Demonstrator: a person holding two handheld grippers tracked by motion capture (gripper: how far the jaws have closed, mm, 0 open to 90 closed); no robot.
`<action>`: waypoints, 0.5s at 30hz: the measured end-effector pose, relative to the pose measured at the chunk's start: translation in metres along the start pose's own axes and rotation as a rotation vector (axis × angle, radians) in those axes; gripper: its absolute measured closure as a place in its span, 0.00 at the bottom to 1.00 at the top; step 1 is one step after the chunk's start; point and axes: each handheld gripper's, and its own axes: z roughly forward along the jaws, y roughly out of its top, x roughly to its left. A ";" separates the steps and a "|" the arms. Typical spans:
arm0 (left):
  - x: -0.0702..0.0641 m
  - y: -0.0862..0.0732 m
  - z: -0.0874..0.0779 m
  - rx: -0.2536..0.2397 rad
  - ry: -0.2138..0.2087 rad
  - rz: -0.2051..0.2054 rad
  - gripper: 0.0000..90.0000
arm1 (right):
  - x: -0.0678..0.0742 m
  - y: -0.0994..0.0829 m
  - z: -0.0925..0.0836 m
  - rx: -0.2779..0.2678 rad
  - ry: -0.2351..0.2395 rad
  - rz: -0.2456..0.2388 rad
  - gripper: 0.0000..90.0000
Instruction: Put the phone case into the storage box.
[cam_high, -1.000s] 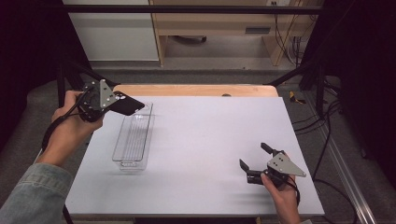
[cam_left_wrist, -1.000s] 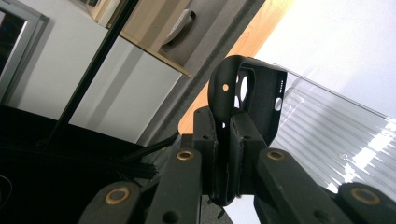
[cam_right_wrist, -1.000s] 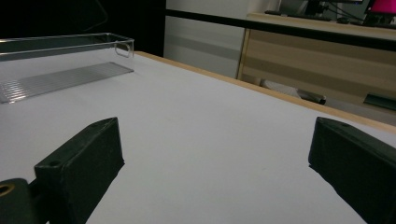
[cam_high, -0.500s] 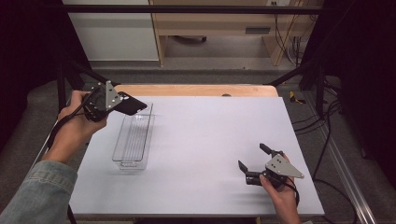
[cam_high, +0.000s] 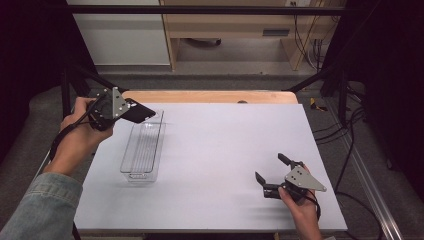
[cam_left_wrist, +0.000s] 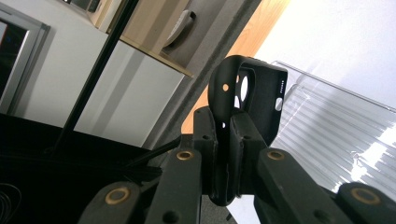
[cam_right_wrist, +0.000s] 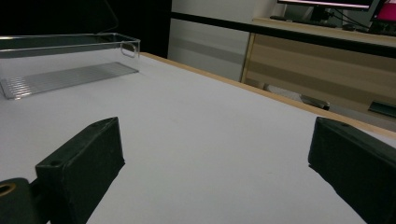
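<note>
White table (cam_high: 220, 150), dark surround. My left tongs (cam_high: 131, 111) clamped on edge of black phone case (cam_high: 136, 111), edge grip keeps it flat, poised above far end of clear tray (cam_high: 144, 147) for drop. My right tongs (cam_high: 272, 175) wide open, empty, parked clear of tray.

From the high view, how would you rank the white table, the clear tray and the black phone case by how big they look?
Largest to smallest:
1. white table
2. clear tray
3. black phone case, partly hidden by the left gripper that holds it raised, a little nearer the camera, so it may look slightly bigger than it is.
</note>
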 end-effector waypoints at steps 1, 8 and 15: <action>0.000 0.000 0.000 0.001 -0.001 0.003 0.92 | 0.001 0.000 0.000 0.001 0.003 0.000 0.04; 0.000 0.002 0.000 -0.008 0.006 0.010 0.92 | 0.002 -0.001 0.000 0.000 0.003 0.010 0.04; 0.000 0.002 0.005 -0.003 0.002 0.015 0.92 | 0.001 -0.001 0.000 -0.006 0.004 0.013 0.04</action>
